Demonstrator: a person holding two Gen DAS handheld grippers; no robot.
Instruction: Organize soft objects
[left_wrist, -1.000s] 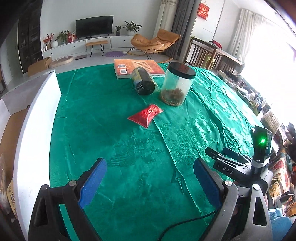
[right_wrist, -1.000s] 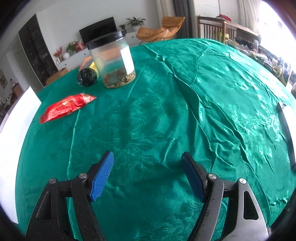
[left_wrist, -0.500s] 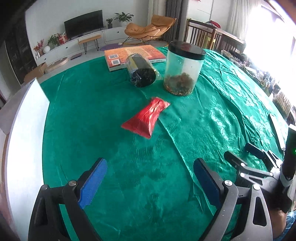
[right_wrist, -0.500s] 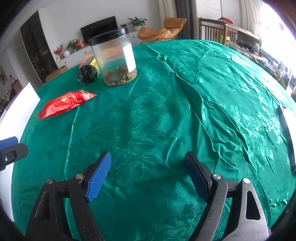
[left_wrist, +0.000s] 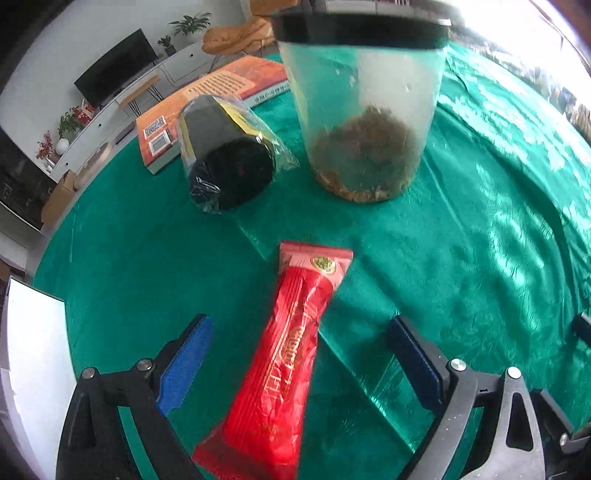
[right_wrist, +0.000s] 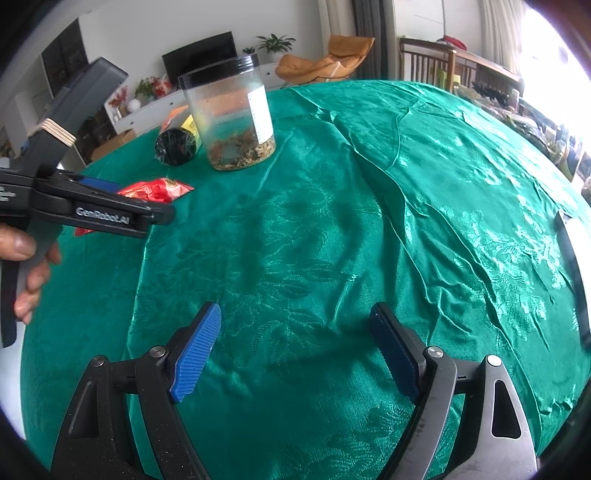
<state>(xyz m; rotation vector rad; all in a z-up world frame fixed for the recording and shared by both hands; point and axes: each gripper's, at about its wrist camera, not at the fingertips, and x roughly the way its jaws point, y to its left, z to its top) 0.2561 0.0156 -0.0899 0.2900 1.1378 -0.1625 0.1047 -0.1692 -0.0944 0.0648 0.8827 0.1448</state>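
Left gripper jaws spread wide, red packet on cloth between them, untouched. Right gripper jaws spread, empty. Risk: slick wrapper slips or crushes; reach knocks jar.

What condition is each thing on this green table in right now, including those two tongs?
Red packet: lying flat, sealed, between the left tongs' pads, not gripped.
Clear jar: upright, black lid on, a little brown stuff at the bottom.
Black roll: on its side, wrapped in plastic.
Book: closed, flat.
Left tongs: open.
Right tongs: open, nothing between them.
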